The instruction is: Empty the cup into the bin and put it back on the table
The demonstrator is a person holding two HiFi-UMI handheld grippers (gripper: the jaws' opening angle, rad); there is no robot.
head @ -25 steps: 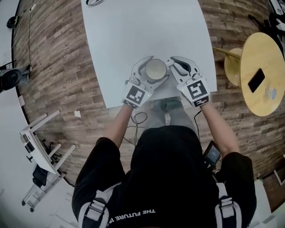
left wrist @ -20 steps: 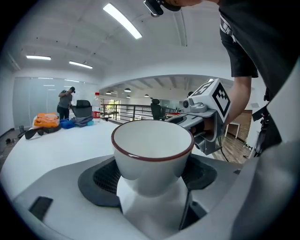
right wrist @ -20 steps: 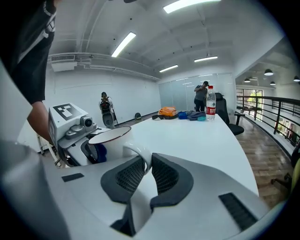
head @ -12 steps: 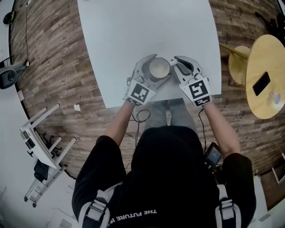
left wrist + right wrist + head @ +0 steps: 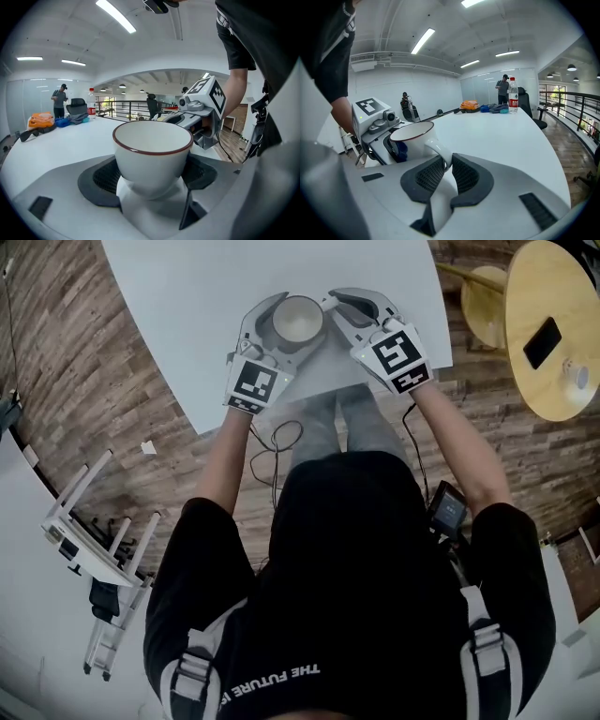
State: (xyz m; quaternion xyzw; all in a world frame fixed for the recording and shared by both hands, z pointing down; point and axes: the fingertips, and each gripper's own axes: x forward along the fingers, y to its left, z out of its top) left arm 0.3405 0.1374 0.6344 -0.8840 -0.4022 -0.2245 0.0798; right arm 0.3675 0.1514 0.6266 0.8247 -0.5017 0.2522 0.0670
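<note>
The white cup (image 5: 298,319) with a dark red rim sits upright over the near edge of the white table (image 5: 187,287), straight in front of the person, held from both sides. The left gripper (image 5: 153,164) has its jaws spread wide around the lower body of the cup, and the ribbed pads (image 5: 107,177) press against it on either side. The right gripper (image 5: 446,164) comes in from the other side with its jaws nearly together, pinching the cup's handle (image 5: 439,151) between them. The cup's inside shows plain white in the left gripper view. Its base is hidden by the grippers, so I cannot tell whether it rests on the table or hangs just above it. A round wooden side table (image 5: 562,381) stands off to the person's right.
</note>
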